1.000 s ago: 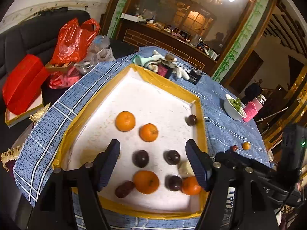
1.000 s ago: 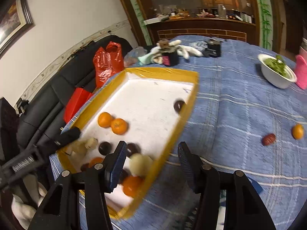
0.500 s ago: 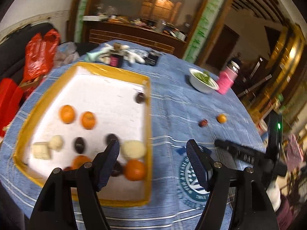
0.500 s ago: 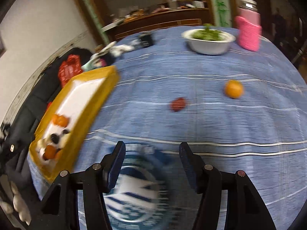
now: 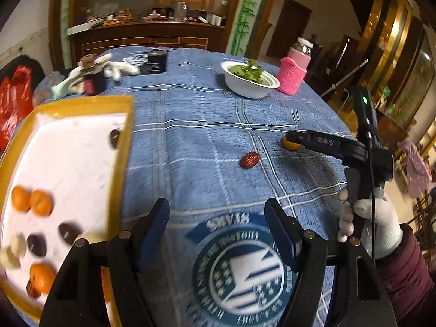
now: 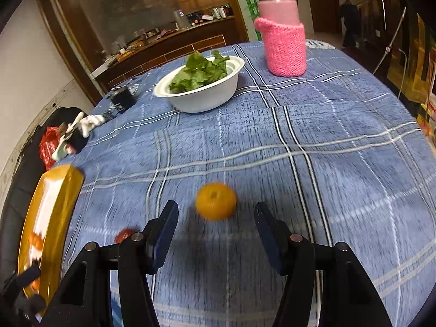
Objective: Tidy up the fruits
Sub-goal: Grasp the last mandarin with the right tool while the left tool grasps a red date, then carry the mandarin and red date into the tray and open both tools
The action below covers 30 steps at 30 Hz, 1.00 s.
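Note:
A yellow-rimmed white tray (image 5: 128, 125) at the left holds several oranges and dark fruits. On the blue checked cloth lie a red date (image 5: 249, 160) and a loose orange (image 6: 216, 201). My right gripper (image 6: 215, 210) is open, and the orange sits just ahead between its fingertips, untouched. The date (image 6: 123, 235) peeks out behind its left finger. In the left wrist view the right gripper (image 5: 295, 137) half hides the orange (image 5: 288, 144), held by a white-gloved hand (image 5: 373, 223). My left gripper (image 5: 216, 224) hangs open over the printed emblem, with nothing between its fingers.
A white bowl of greens (image 6: 201, 92) and a bottle in a pink knitted sleeve (image 6: 284, 46) stand at the back. A black cup (image 5: 157, 64), a white soft toy (image 5: 109, 66) and a red bag (image 5: 13, 100) sit far left. The table edge curves away on the right.
Both grippers have swung right, off the tray and over the cloth. The orange, far off before, now lies between the right fingertips. The tray has slid to the left edge.

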Tool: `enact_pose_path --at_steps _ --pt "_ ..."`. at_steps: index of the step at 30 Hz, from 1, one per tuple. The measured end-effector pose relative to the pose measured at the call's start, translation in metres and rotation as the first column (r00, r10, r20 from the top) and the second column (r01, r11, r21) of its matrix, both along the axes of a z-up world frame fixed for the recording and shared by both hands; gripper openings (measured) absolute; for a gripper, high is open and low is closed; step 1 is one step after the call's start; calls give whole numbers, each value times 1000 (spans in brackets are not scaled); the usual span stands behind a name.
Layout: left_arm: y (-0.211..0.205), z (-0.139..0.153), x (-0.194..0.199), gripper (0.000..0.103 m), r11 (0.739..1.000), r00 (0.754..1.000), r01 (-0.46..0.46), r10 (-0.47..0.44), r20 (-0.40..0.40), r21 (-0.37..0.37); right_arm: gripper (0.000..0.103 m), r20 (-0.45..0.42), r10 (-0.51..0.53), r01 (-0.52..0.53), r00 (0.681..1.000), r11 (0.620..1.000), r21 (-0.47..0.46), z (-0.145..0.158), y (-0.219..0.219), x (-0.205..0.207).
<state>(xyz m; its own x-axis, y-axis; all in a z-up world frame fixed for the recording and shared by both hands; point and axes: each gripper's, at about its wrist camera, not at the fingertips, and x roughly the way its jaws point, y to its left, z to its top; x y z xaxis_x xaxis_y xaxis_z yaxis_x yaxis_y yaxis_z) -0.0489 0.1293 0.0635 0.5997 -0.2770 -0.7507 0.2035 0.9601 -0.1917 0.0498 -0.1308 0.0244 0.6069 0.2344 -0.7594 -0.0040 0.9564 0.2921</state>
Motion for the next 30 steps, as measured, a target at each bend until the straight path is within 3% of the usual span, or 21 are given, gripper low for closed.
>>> enact_pose_path --at_steps 4,5,6,10,14,16,17,21,25,30 --pt "-24 -9 25 71 998 999 44 -44 -6 39 62 -1 9 -9 1000 1000 9 -11 2 13" --pt "-30 -13 33 71 998 998 53 -53 -15 46 53 2 12 -12 1000 1000 -1 -11 4 12" --pt "-35 -16 38 71 997 998 63 -62 -22 43 35 0 22 -22 1000 1000 -10 -11 6 13" --pt "-54 -29 63 71 995 995 95 -93 -44 33 36 2 30 -30 1000 1000 -10 -12 5 10" --pt "-73 -38 76 70 986 987 160 -159 -16 49 36 2 43 -43 999 999 5 -11 2 8" --pt "-79 -43 81 58 983 985 174 -174 -14 63 36 4 47 -47 999 999 18 -10 1 7" --pt "-82 -48 84 46 982 984 176 -175 -29 72 36 4 48 -48 999 999 23 -9 0 7" --pt "-86 -53 85 25 978 987 159 -158 -14 139 36 5 51 -52 999 998 33 -8 1 7" --pt "-76 -47 83 25 986 992 125 -126 -3 111 36 14 54 -54 998 998 15 -7 4 4" --pt "-56 -15 59 25 995 995 65 -71 72 76 36 30 54 -54 998 999 -3 -4 5 2"
